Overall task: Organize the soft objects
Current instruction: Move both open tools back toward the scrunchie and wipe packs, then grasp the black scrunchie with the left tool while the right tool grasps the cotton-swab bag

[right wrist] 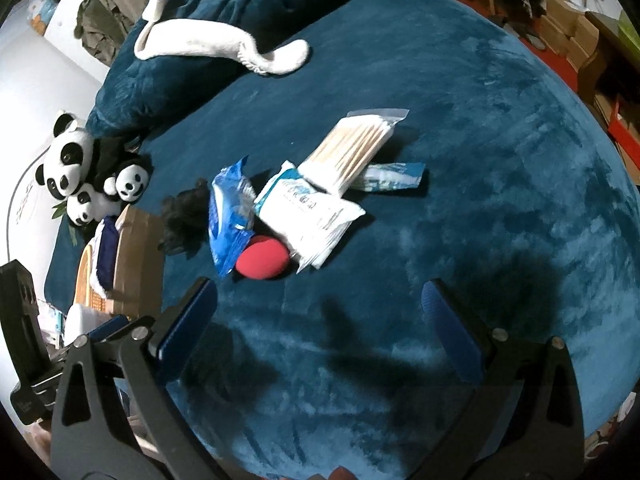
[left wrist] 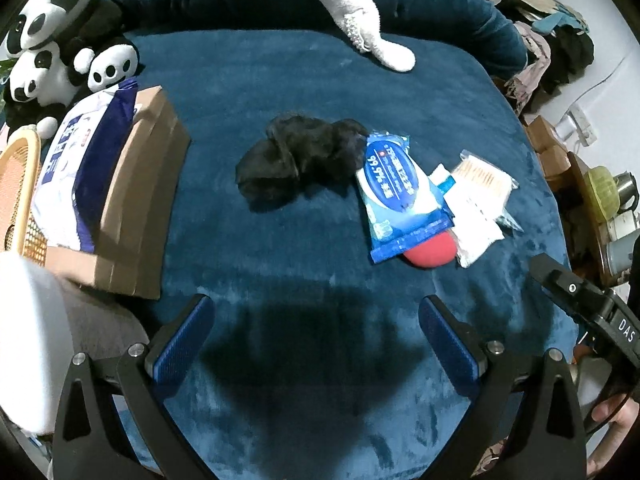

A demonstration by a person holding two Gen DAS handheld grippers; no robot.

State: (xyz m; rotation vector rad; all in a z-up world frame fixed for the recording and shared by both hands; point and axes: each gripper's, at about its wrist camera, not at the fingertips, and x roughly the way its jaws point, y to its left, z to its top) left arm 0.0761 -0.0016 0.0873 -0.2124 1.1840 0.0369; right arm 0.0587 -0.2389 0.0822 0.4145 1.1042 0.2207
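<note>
Red ball (right wrist: 262, 257) — one; three pandas (right wrist: 92, 176); both tongs (left wrist: 316, 336) (right wrist: 320, 320) spread apart — empty.

- Cardboard box (left wrist: 136, 196) at left of frame, holding a tissue pack (left wrist: 76, 160).
- Wipes pack (left wrist: 404, 196) at centre-right, overlapping the ball (left wrist: 430, 250).
- Plush pandas (left wrist: 52, 48) at upper left.

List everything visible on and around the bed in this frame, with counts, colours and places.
blanket: one, dark blue, covers the bed
black cloth: one, bunched mid-bed
wipes pack: one, blue and white, beside the cloth
red ball: one, partly under the wipes pack
cotton swab bag: one, clear, atop the white packets
white packet: one, next to the ball
cardboard box: one, brown, left edge, holding a white-and-navy pack
panda plush: three, black-white, far left corner
white sock: one, far end
left gripper: open
right gripper: open
</note>
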